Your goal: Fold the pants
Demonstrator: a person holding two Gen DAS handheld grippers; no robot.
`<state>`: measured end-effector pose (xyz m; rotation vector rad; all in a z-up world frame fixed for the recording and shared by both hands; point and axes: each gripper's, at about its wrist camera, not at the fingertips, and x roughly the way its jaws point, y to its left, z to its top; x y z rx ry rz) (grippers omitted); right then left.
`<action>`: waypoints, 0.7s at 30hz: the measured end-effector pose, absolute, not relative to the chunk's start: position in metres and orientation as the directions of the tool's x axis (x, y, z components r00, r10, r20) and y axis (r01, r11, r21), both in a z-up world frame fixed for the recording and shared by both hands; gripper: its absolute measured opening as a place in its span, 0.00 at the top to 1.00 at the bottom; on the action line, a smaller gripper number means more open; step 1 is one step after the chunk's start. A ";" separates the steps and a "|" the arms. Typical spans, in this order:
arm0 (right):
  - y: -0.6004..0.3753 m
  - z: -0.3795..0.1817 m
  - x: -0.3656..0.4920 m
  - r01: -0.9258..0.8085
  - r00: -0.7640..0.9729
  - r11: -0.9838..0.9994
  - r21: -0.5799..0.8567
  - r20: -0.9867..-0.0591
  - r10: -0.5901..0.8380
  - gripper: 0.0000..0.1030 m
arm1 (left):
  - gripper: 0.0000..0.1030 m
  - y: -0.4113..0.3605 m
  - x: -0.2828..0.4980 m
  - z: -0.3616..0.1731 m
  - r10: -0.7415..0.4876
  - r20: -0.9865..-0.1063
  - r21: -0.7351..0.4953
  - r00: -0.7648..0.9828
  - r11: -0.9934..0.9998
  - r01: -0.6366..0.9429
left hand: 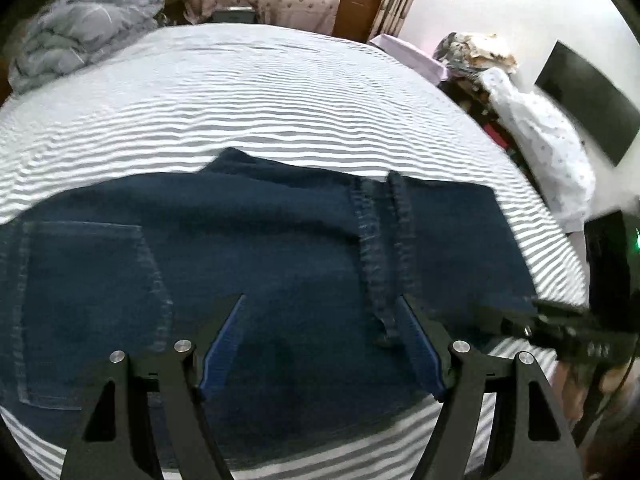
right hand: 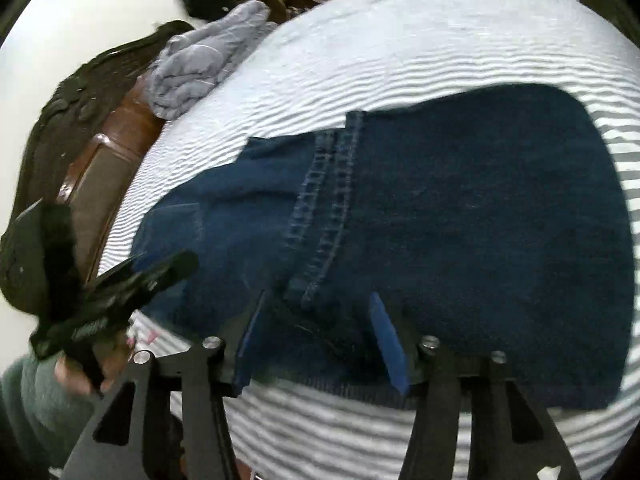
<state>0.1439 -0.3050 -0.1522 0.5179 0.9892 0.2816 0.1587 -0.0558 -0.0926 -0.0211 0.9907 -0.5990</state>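
Dark denim pants (left hand: pixel 260 248) lie folded on the striped bed (left hand: pixel 240 92) — left tool (left hand: pixel 320 308) and right tool (right hand: pixel 316 304) both hover over them, fingers spread apart, gripping nothing.

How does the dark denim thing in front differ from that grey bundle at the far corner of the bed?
The jeans are dark blue denim; the grey blanket is pale and soft-looking. The jeans lie flat and folded, seams and a back pocket showing, while the blanket sits in a crumpled heap. The jeans are close under both open grippers, left and right; the blanket is far off, by the bed's edge. Both rest on the striped sheet.
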 end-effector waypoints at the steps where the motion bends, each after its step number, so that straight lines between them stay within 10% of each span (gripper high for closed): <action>1: -0.309 -0.145 0.135 0.011 0.541 0.844 0.537 -0.713 0.446 0.47 | 0.27 -0.058 0.158 -0.092 -0.505 -0.774 -0.307 0.381 0.827 0.471; 21: -0.353 -0.203 0.102 0.293 0.683 0.446 0.846 -0.511 0.522 0.47 | 0.27 -0.106 0.151 -0.136 -0.563 -0.810 -0.449 0.162 0.774 0.446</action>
